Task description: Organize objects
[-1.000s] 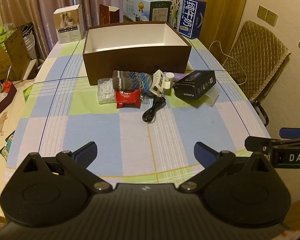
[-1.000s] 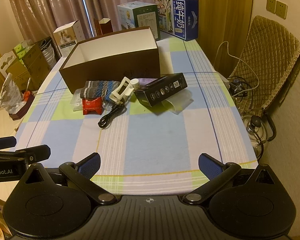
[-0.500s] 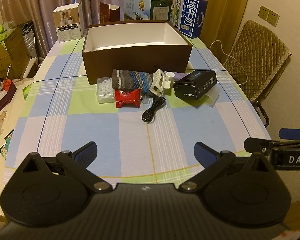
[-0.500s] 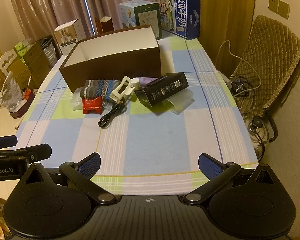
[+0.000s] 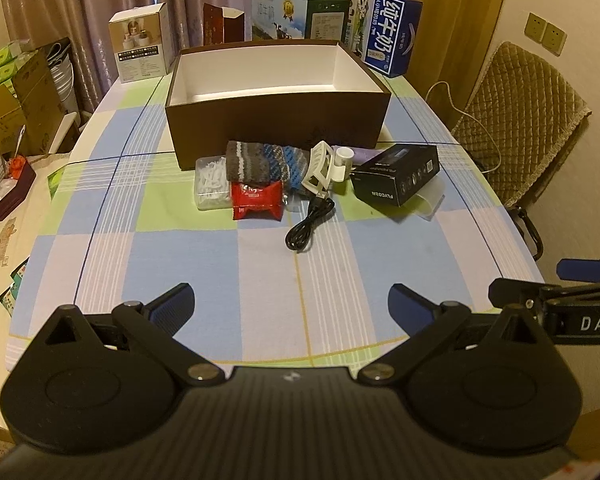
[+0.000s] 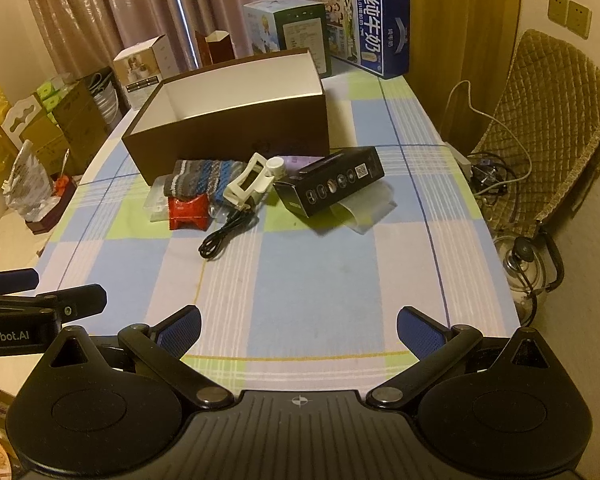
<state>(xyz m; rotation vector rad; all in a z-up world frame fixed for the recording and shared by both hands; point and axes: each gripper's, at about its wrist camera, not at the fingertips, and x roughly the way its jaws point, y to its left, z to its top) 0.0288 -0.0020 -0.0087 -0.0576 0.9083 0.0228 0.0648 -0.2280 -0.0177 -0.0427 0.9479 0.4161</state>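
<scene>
Brown box [image 5: 278, 120]: open, bare white inside, standing at 12 o'clock from both grippers on the checked tablecloth [image 5: 228, 272]; nothing has gone into it yet.
Clutter row: pressed along the box's near wall and well apart from both grippers.
Row contents: a clear tub of white bits [image 5: 211, 184], a striped knit cloth [image 5: 260, 166], a red snack packet [image 5: 257, 200], a cream plastic clip [image 5: 323, 168], a coiled black cable [image 5: 310, 226] and a black carton [image 5: 396, 180] lying on a clear plastic sheet [image 5: 430, 198].
Left gripper [image 5: 291, 304]: fingers spread wide, nothing between the blue pads [image 5: 172, 306], hanging over the near table edge.
Right gripper [image 6: 299, 326]: likewise released and empty, low over the near edge; its tip shows at 3 o'clock in the left view.
Change: against the frames a second back, both views sit slightly higher and more square to the box, so a little more of its floor shows; no object has shifted.
Meaning: judging by this, the sorting has not begun; the hands are only lining up.
Likely first move: a reach toward 12 o'clock, the cable or packet being nearest.
Risk: the loose cable could trail and drag its neighbours.
</scene>
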